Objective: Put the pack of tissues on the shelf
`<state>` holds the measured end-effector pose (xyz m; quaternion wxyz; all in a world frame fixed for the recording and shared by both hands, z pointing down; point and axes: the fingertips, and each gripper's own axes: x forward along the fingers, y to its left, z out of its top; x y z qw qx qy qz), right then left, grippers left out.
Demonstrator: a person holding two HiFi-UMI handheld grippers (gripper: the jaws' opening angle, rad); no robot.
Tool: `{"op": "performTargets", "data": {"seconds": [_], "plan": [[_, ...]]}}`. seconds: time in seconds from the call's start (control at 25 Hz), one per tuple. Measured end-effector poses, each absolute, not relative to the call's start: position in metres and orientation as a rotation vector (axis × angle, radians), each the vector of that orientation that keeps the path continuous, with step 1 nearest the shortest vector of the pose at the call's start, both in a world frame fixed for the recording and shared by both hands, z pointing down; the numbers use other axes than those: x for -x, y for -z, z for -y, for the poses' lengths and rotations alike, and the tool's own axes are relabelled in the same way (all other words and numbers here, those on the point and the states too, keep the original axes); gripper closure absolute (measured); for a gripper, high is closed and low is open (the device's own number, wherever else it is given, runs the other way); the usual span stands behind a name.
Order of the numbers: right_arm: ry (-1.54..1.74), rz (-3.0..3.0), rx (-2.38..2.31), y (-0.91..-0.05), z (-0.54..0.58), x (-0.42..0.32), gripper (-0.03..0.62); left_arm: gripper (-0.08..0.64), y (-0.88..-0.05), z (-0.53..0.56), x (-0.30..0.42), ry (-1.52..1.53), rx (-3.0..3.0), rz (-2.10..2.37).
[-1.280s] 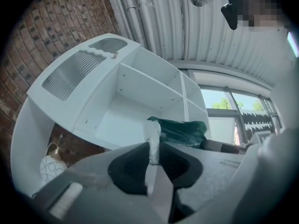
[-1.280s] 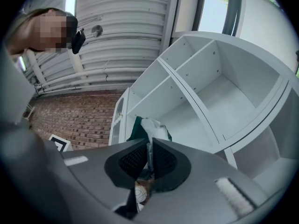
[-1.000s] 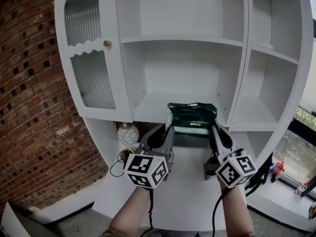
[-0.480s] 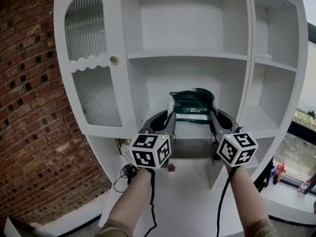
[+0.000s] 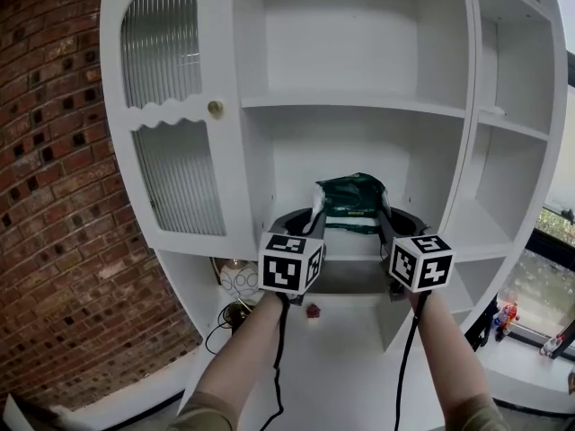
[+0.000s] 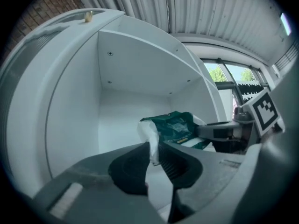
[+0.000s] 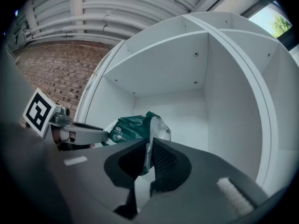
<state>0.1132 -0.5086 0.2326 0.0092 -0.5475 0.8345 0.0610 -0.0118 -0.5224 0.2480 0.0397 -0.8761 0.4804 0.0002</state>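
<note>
The green pack of tissues [image 5: 350, 197] hangs between both claws at the mouth of the middle compartment of the white shelf [image 5: 346, 142] — left claw [image 5: 316, 215] clamped on its left wrapper end, right claw [image 5: 384, 214] clamped on the right end.

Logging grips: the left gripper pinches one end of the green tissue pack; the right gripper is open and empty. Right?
No. The right gripper is also shut on the tissue pack, pinching its other end; the right gripper view shows it.
</note>
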Motion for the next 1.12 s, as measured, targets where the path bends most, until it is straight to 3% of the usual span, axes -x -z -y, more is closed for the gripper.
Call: {"op": "performTargets", "data": {"seconds": [0.64, 1.12], "plan": [[-0.083, -2.901, 1.934, -0.278, 0.541, -0.111, 0.571, 0.483, -0.290, 0.545, 0.000, 0.513, 2.618, -1.428], [0.027, -3.035, 2.035, -0.297, 0.547, -0.111, 0.565, 0.479, -0.311, 0.552, -0.003, 0.726, 2.599, -1.407]]}}
